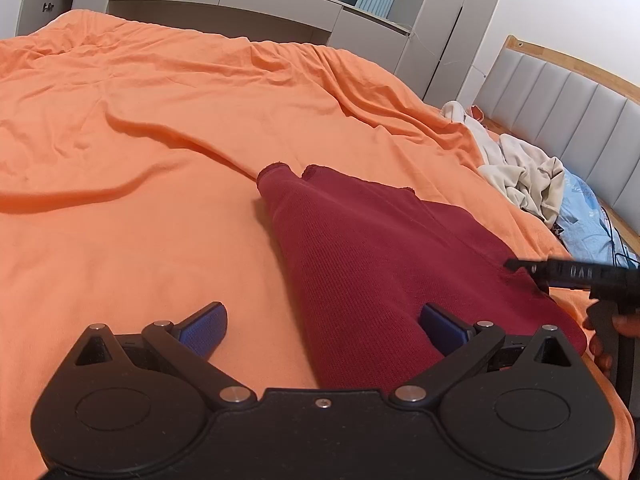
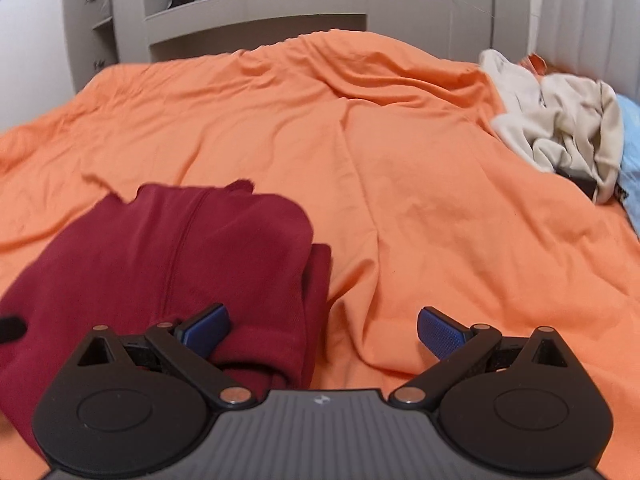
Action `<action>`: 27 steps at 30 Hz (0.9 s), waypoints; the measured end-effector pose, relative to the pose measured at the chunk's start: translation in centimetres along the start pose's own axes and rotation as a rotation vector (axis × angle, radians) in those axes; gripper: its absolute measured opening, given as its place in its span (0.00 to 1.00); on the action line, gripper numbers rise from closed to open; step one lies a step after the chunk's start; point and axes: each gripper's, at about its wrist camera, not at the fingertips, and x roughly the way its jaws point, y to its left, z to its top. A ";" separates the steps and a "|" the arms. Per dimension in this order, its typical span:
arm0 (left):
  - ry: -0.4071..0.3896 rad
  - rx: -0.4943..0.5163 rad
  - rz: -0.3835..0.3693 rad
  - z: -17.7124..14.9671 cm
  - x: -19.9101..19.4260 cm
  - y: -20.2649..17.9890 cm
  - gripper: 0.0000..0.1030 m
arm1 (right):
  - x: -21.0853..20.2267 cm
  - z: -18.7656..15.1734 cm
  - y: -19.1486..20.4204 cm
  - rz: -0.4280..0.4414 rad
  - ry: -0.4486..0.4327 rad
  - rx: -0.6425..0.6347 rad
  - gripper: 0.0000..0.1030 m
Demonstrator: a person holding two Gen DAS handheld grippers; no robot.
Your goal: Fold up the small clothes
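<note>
A dark red knit garment lies folded on a bed with an orange sheet. It sits near the front edge of the bed, close to both claws.

The left gripper is low over the bed and points forward along the sheet. Its two blue fingers are spread wide and hold nothing. One finger is over bare orange sheet. The other finger is over the near end of the red garment.

The right gripper is also low and points forward. Its blue fingers are spread wide too, with nothing between them. Its left finger is over the folded edge of the red garment. Its right finger is over the orange sheet.

In the left view, the right gripper comes in from the side, and a bit of the person's hand shows under it.

A heap of cream clothes lies far off by the grey padded headboard.
</note>
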 end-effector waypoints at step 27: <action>-0.004 -0.006 -0.008 0.0 0.0 0.2 1.00 | 3.6 1.6 -3.1 0.241 -0.070 0.196 0.64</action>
